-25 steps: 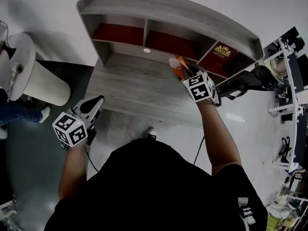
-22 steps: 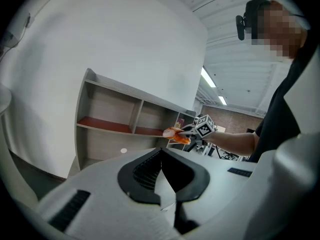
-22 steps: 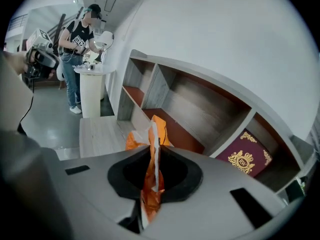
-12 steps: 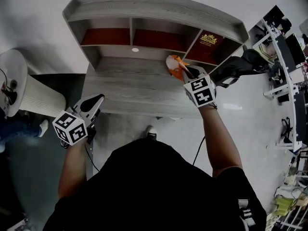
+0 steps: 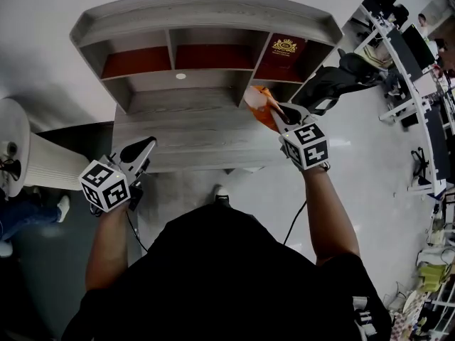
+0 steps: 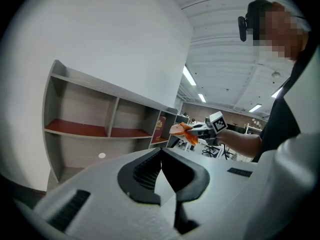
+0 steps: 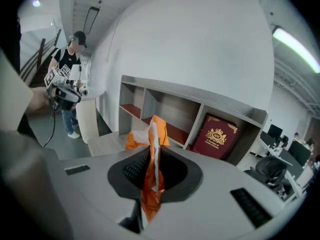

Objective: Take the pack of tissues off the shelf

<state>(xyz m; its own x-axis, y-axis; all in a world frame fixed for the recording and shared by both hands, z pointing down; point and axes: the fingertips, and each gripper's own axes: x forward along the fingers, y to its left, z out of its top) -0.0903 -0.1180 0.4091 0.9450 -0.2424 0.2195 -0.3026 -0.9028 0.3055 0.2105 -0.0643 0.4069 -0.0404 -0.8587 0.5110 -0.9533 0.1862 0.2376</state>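
The orange tissue pack (image 5: 257, 104) hangs above the right end of the grey desk (image 5: 185, 130), out in front of the shelf unit (image 5: 206, 20). My right gripper (image 5: 276, 112) is shut on it. In the right gripper view the pack (image 7: 159, 128) stands upright, pinched between the black pads (image 7: 131, 170), with its lower edge hanging below them. The left gripper view shows the pack (image 6: 180, 129) and right gripper (image 6: 199, 129) far off, off the shelf's right end. My left gripper (image 5: 141, 150) is shut and empty, low at the desk's front left corner.
A dark red book with a gold crest (image 5: 282, 54) stands in the shelf's right compartment. A white ribbed drum (image 5: 44, 163) stands left of the desk, with a person in jeans (image 5: 18, 219) beside it. A black office chair (image 5: 334, 80) sits to the right.
The view has swung so the shelf sits further left. My right gripper has carried the pack a little toward the desk's right end. My left gripper has stayed put.
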